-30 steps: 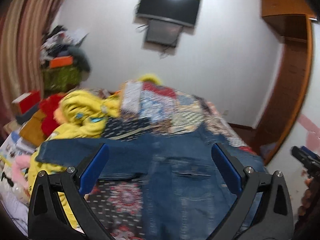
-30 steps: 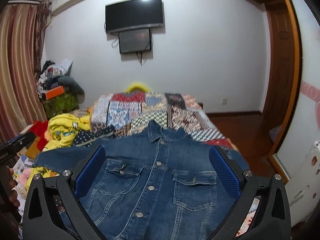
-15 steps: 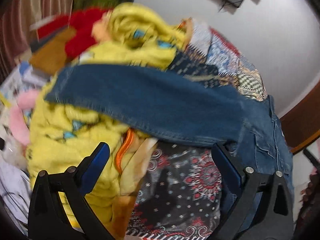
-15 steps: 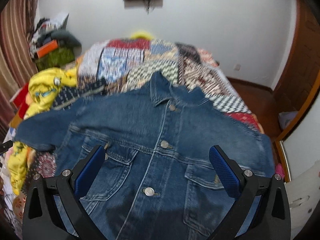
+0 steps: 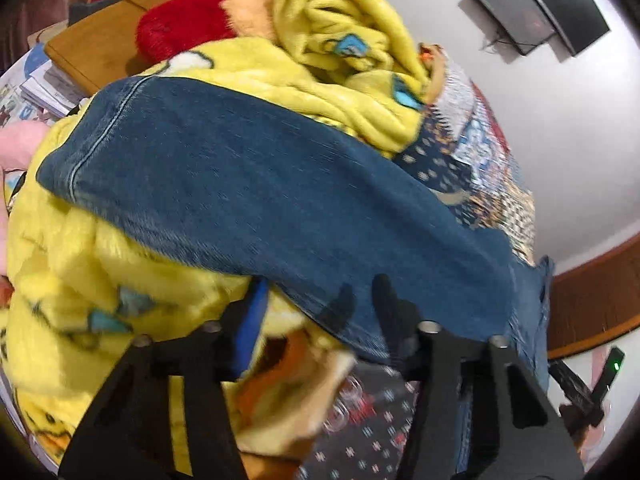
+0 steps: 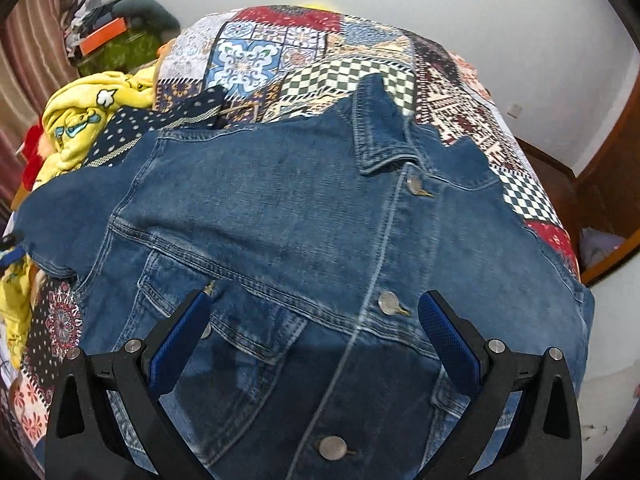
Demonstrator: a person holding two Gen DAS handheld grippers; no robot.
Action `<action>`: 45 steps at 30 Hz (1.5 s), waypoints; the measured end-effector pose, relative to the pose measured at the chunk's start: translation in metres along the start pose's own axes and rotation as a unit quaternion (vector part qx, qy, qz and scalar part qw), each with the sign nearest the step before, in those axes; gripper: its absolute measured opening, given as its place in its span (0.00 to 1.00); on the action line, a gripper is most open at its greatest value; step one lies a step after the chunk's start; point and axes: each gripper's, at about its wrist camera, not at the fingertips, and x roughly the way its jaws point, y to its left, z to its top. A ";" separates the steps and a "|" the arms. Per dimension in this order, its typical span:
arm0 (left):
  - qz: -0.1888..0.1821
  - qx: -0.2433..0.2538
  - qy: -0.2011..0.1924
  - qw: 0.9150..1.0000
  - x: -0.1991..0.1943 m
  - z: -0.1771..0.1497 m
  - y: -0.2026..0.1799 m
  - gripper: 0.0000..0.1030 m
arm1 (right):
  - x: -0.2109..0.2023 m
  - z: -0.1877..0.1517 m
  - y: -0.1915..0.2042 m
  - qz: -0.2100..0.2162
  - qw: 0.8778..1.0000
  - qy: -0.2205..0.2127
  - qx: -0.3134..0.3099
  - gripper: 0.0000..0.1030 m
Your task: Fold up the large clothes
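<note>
My left gripper is pinching the jacket sleeve at lower centre, over the yellow blanket. My right gripper is hanging open above the denim jacket filling mid-frame.

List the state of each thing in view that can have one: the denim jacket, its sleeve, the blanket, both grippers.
Blue denim jacket: spread front up on the bed, buttoned.
Jacket's sleeve: stretched out over the blanket.
Yellow fleece blanket: crumpled in a heap.
Left gripper: partly closed around the sleeve's lower edge.
Right gripper: open, above the jacket's front.
</note>
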 end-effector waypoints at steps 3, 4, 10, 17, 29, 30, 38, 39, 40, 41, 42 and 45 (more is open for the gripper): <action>0.017 -0.012 0.014 1.000 0.013 0.009 0.005 0.33 | 0.003 0.002 0.004 0.001 1.000 0.001 -0.008 1.00; 0.017 -0.018 0.017 1.000 0.017 0.011 0.006 0.32 | 0.002 0.002 0.004 0.001 1.000 0.001 -0.011 1.00; 0.084 0.028 -0.015 0.996 0.003 0.018 -0.021 0.14 | -0.005 0.001 -0.003 -0.001 1.000 0.000 -0.005 1.00; 0.105 0.160 -0.128 0.973 -0.062 0.033 -0.121 0.12 | -0.027 -0.003 -0.018 -0.010 1.000 -0.013 0.001 1.00; -0.039 0.321 -0.158 0.933 -0.093 -0.005 -0.328 0.11 | -0.068 -0.020 -0.071 -0.001 0.997 -0.039 0.060 1.00; -0.048 0.332 -0.150 0.930 -0.087 -0.015 -0.340 0.10 | -0.071 -0.022 -0.075 -0.003 0.997 -0.041 0.061 1.00; -0.095 0.411 -0.035 0.906 -0.014 -0.112 -0.421 0.10 | -0.091 -0.049 -0.117 -0.023 0.996 -0.049 0.076 1.00; -0.096 0.418 -0.014 0.903 -0.003 -0.124 -0.425 0.10 | -0.092 -0.051 -0.121 -0.024 0.996 -0.048 0.077 1.00; -0.095 0.426 0.010 0.900 0.009 -0.139 -0.430 0.10 | -0.093 -0.056 -0.127 -0.027 0.995 -0.048 0.082 1.00; -0.092 0.435 0.035 0.895 0.021 -0.153 -0.432 0.10 | -0.094 -0.060 -0.131 -0.030 0.995 -0.047 0.085 1.00; -0.088 0.443 0.050 0.891 0.030 -0.166 -0.434 0.10 | -0.094 -0.064 -0.136 -0.032 0.995 -0.045 0.089 1.00; -0.074 0.479 0.083 0.871 0.051 -0.207 -0.437 0.10 | -0.095 -0.072 -0.145 -0.032 0.994 -0.039 0.099 1.00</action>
